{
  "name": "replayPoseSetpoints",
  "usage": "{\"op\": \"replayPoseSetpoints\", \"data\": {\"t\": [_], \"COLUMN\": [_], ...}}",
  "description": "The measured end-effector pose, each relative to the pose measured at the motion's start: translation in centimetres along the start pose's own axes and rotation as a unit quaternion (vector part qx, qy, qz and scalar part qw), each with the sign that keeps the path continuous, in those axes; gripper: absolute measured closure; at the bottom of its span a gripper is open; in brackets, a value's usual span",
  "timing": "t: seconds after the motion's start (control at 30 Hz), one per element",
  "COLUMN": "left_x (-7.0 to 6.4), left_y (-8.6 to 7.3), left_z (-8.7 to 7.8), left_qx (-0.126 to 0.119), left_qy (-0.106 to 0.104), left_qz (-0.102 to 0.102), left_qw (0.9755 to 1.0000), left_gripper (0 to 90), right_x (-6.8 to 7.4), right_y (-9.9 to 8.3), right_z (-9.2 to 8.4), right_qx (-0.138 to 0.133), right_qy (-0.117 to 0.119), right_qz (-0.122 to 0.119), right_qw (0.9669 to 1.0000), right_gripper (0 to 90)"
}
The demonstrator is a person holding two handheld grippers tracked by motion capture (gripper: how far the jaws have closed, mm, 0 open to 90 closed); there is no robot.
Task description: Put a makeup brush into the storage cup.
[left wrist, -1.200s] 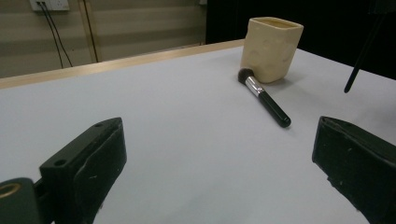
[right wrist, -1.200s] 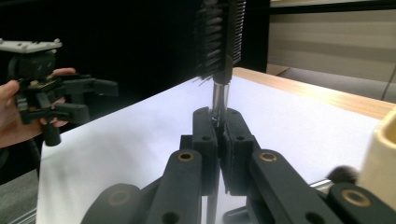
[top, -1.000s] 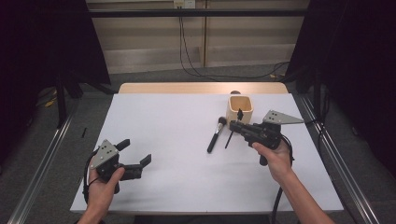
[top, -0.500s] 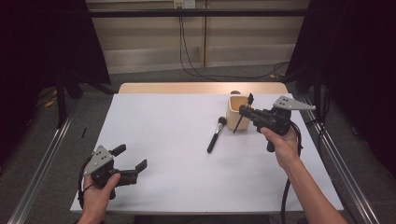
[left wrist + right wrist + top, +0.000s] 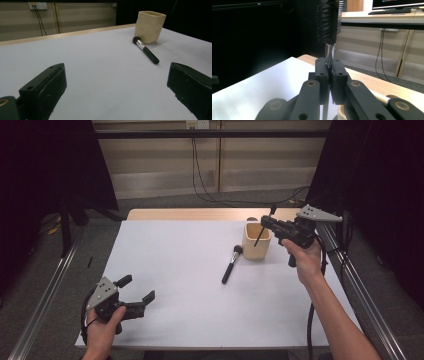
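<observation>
Right gripper: clamped on thin brush over cup
Left gripper: jaws wide, nothing between

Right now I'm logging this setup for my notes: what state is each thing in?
Right gripper: shut on a thin brush, held above the cup.
Thin brush: clamped, tilted, lower end over the cup's mouth.
Cup: upright on the table, open top.
Makeup brush: lying flat, bristles beside the cup.
Left gripper: open, nothing between its jaws.
Table: white surface, bearing the cup and makeup brush.
</observation>
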State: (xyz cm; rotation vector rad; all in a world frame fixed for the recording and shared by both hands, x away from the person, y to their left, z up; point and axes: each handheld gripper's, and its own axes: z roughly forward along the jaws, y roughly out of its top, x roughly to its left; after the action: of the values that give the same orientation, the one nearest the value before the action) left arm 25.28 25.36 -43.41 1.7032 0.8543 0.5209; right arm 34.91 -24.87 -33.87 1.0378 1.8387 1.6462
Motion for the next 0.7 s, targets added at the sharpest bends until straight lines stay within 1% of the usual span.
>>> {"op": "replayPoseSetpoints", "data": {"t": [0.13, 0.27, 0.33, 0.37, 0.4, 0.47, 0.53, 0.63, 0.7], "left_x": [0.1, 0.2, 0.3, 0.3, 0.3, 0.2, 0.2, 0.1, 0.1], "left_y": [0.0, 0.0, 0.1, 0.1, 0.1, 0.1, 0.1, 0.1, 0.0], "left_z": [0.0, 0.1, 0.1, 0.2, 0.2, 0.2, 0.3, 0.4, 0.4], "left_qx": [-0.002, -0.003, -0.003, -0.006, -0.009, -0.010, -0.015, -0.020, -0.019], "left_qy": [0.001, 0.005, 0.006, 0.007, 0.007, 0.006, 0.003, -0.006, -0.004], "left_qz": [-0.001, -0.005, 0.001, 0.000, -0.005, -0.005, -0.008, -0.012, -0.010], "left_qw": [1.0000, 1.0000, 1.0000, 1.0000, 0.9999, 0.9999, 0.9998, 0.9997, 0.9998], "left_gripper": [2.5, 2.5, 2.5, 2.5, 2.5, 2.5, 2.4, 2.2, 2.2], "right_x": [-0.5, -1.2, -1.5, -1.6, -1.7, -1.9, -2.1, -2.4, -2.6], "right_y": [0.6, 1.0, 1.2, 1.3, 1.4, 1.6, 1.8, 1.9, 1.8], "right_z": [0.3, 0.7, 0.9, 1.0, 1.2, 1.5, 1.9, 2.5, 2.8], "right_qx": [-0.003, 0.002, 0.006, 0.007, 0.009, 0.011, 0.013, 0.013, 0.016], "right_qy": [-0.009, -0.020, -0.026, -0.027, -0.029, -0.032, -0.036, -0.041, -0.046], "right_qz": [-0.002, -0.002, -0.004, -0.004, -0.007, -0.010, -0.011, -0.007, -0.006], "right_qw": [1.0000, 0.9998, 0.9996, 0.9996, 0.9995, 0.9994, 0.9992, 0.9990, 0.9988], "right_gripper": [85.9, 85.9, 85.9, 85.9, 85.9, 85.9, 85.9, 85.8, 85.8]}}
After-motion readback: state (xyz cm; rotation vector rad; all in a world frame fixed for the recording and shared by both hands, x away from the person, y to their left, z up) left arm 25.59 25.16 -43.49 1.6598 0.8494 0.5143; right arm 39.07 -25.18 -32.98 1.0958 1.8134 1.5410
